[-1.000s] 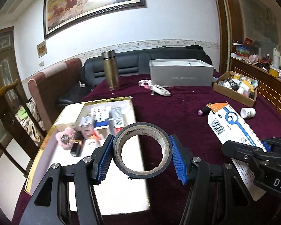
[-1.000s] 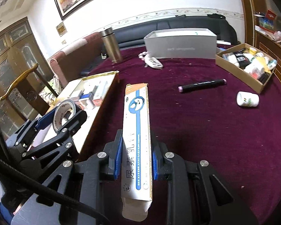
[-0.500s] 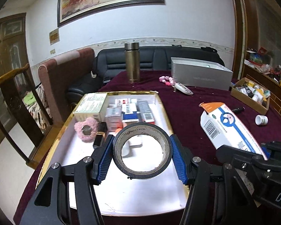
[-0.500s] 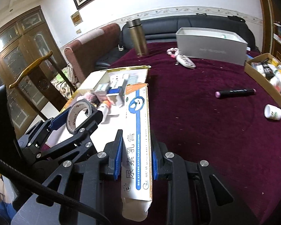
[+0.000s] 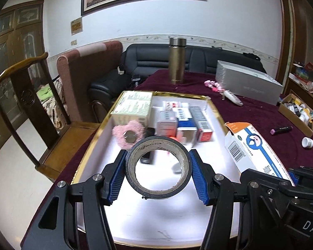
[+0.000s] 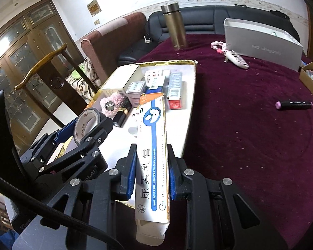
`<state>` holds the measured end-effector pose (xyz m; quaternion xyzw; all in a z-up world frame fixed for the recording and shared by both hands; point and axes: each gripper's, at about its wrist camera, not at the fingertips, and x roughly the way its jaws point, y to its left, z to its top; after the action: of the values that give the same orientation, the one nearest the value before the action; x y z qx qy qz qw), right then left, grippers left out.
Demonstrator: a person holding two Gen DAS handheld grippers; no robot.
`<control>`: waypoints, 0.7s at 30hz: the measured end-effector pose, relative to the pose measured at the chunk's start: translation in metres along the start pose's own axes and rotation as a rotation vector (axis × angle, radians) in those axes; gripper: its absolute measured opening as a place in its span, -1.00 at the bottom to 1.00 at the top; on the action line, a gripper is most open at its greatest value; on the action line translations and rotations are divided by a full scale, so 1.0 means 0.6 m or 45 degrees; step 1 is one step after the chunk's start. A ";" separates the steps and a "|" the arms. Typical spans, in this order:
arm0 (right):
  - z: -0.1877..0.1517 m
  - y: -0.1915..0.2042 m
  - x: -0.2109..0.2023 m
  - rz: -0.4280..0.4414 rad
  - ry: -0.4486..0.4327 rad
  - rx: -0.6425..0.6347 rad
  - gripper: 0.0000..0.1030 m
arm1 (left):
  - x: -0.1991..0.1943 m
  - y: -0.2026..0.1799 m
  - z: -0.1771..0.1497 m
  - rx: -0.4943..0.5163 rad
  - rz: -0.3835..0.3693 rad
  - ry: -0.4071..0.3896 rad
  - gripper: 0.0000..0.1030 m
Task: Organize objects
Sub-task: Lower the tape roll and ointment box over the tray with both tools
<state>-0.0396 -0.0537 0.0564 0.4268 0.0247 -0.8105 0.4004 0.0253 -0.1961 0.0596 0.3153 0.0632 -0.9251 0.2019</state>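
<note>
The left gripper (image 5: 158, 173) is clamped on a roll of black tape (image 5: 158, 167), its blue pads pressing both sides of the ring, low in the middle of the left wrist view. Through the ring and around it lies the white, gold-rimmed tray (image 5: 135, 212), which fills the centre of that frame. At the tray's far end stand a pale green carton (image 5: 133, 106) and a cluster of small medicine boxes (image 5: 183, 120), with a fluffy pink item (image 5: 128, 134) just in front of the carton.

The right gripper (image 6: 151, 171) is clenched on a long white-and-blue ointment box (image 6: 153, 145), which juts forward from the lower middle of the right wrist view, its far end over the tray's right-hand side. In the left view the same box appears at lower right.

On the maroon tablecloth (image 6: 250, 125), a black marker (image 6: 294, 104) lies at the right edge of that frame, well apart from the tray. A brass-coloured flask (image 6: 175, 27) stands upright at top centre, and a grey box (image 6: 260, 41) sits at upper right, a pink beaded string (image 6: 218, 46) just beside it.
</note>
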 end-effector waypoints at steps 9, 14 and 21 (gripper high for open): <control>0.001 0.021 0.038 0.021 0.055 -0.004 -0.56 | 0.026 0.042 -0.005 -0.030 -0.013 0.109 0.03; 0.006 0.029 0.066 0.017 0.097 0.001 -0.56 | 0.051 0.071 -0.011 -0.039 -0.071 0.223 0.03; -0.005 0.035 0.089 -0.002 0.135 -0.001 -0.56 | 0.061 0.071 -0.028 0.012 -0.116 0.276 0.03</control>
<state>-0.0406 -0.1003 0.0226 0.4689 0.0467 -0.7870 0.3982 0.0257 -0.2432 0.0245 0.4113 0.0948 -0.8940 0.1501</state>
